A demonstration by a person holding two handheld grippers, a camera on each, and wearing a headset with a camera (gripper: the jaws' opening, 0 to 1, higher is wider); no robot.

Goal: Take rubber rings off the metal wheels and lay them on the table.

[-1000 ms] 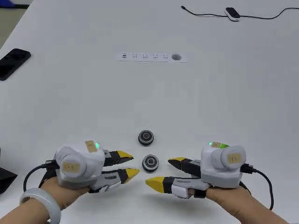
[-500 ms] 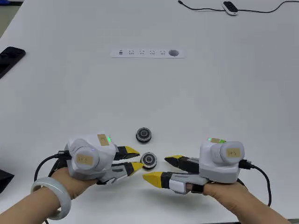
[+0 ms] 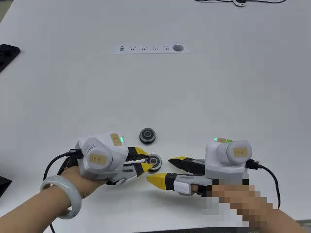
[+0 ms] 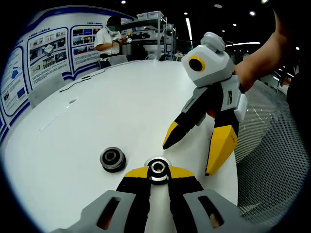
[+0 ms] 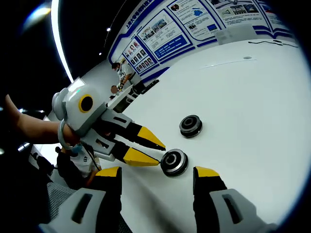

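Note:
Two small metal wheels with black rubber rings lie on the white table (image 3: 218,97). The near wheel (image 3: 155,161) (image 4: 158,167) (image 5: 174,161) sits between the yellow tips of my left gripper (image 3: 147,160) (image 4: 158,174) (image 5: 158,153), which is shut on it from the left. The far wheel (image 3: 147,135) (image 4: 112,158) (image 5: 190,125) lies free, just behind. My right gripper (image 3: 163,170) (image 4: 189,155) (image 5: 158,172) is open, its tips just right of the near wheel and not touching it.
A white power strip (image 3: 148,48) lies further back on the table. A black phone (image 3: 5,52) is at the left edge, and a cable (image 3: 252,2) runs along the far edge. The table's front edge is just below both hands.
My left gripper has moved right to the near wheel and its jaws have closed around it. The right gripper has stayed open and has barely moved.

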